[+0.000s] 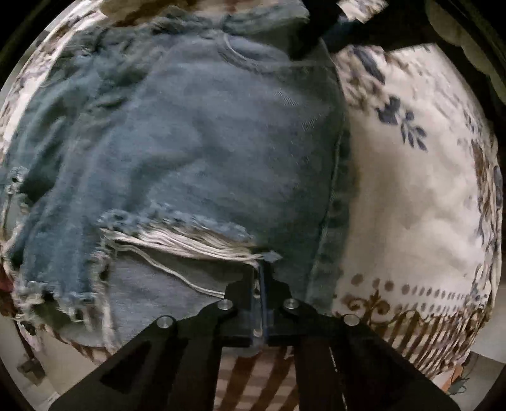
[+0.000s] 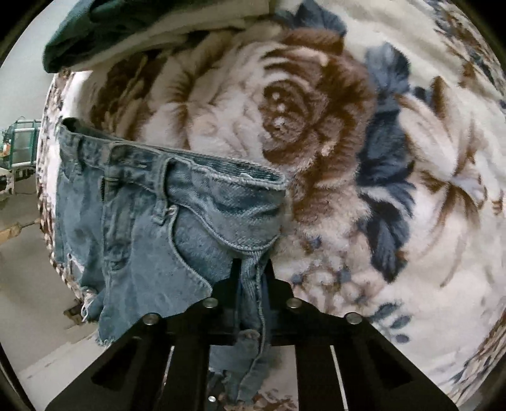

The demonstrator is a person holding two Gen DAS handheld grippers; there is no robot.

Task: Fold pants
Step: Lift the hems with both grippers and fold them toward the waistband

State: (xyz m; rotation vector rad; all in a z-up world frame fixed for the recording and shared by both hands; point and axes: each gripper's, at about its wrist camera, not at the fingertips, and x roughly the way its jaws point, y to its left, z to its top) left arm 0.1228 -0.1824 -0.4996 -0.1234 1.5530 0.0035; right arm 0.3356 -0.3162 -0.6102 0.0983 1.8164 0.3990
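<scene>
The frayed denim shorts lie on a floral fleece blanket. The left gripper has its jaws clenched on the near edge by the shredded white threads. The right gripper pinches a bunched denim seam below the waistband. Folded dark green fabric sits far left

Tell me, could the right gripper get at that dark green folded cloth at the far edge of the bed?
Probably not right now: the right gripper is shut on the blue denim shorts, and the dark green folded cloth lies well beyond them.
</scene>
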